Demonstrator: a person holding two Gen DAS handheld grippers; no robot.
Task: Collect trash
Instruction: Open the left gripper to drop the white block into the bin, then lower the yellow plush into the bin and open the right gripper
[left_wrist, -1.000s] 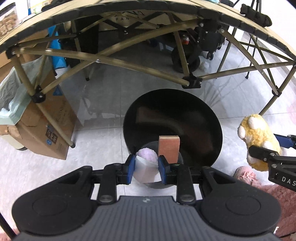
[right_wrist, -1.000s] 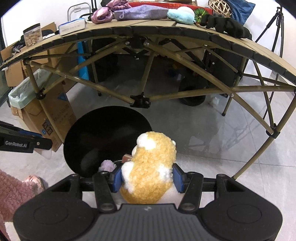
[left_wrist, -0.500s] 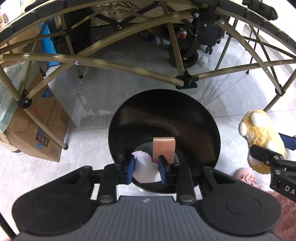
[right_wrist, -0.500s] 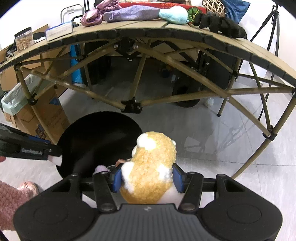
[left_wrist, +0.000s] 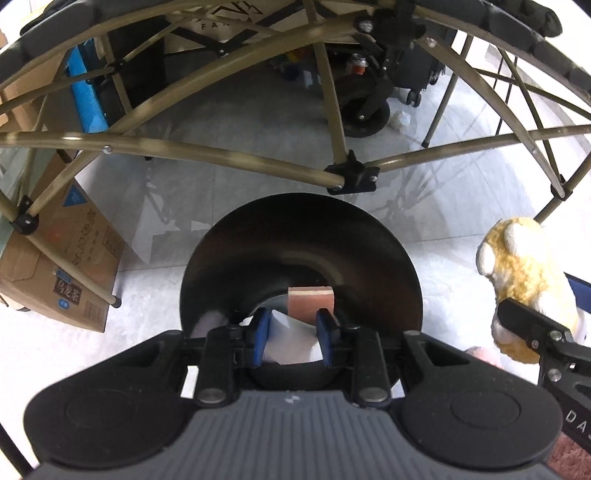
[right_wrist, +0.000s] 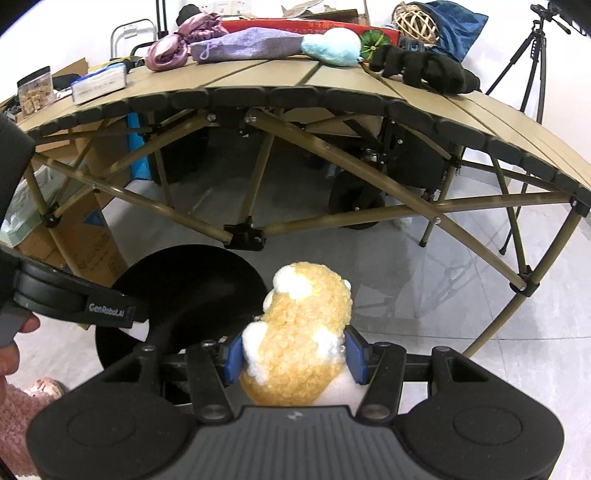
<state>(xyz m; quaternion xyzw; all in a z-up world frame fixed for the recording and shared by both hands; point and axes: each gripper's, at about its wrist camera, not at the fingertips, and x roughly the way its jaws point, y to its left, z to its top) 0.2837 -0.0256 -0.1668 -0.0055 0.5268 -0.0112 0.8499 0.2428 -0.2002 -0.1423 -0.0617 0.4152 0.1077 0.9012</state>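
Note:
A black round bin with its lid (left_wrist: 299, 251) raised stands on the floor under my left gripper (left_wrist: 291, 336). White crumpled paper (left_wrist: 291, 343) sits between the blue pads, which still touch it while the jaws are opening. A brown block (left_wrist: 311, 303) and something pale pink (left_wrist: 208, 323) lie inside the bin. My right gripper (right_wrist: 293, 354) is shut on a yellow and white plush toy (right_wrist: 303, 332), held beside the bin lid (right_wrist: 192, 288). The same plush toy (left_wrist: 524, 273) shows at the right in the left wrist view.
A tan folding table (right_wrist: 332, 81) with clutter on top spans the back, and its crossed frame bars (left_wrist: 221, 158) hang just beyond the bin. A cardboard box (left_wrist: 74, 280) stands at the left, a tripod (right_wrist: 532, 55) at the far right. A pink slipper (right_wrist: 44, 387) is near.
My left gripper has moved forward over the bin with the paper, so the bin opening now lies right under its pads. The right gripper has stayed put with the plush toy.

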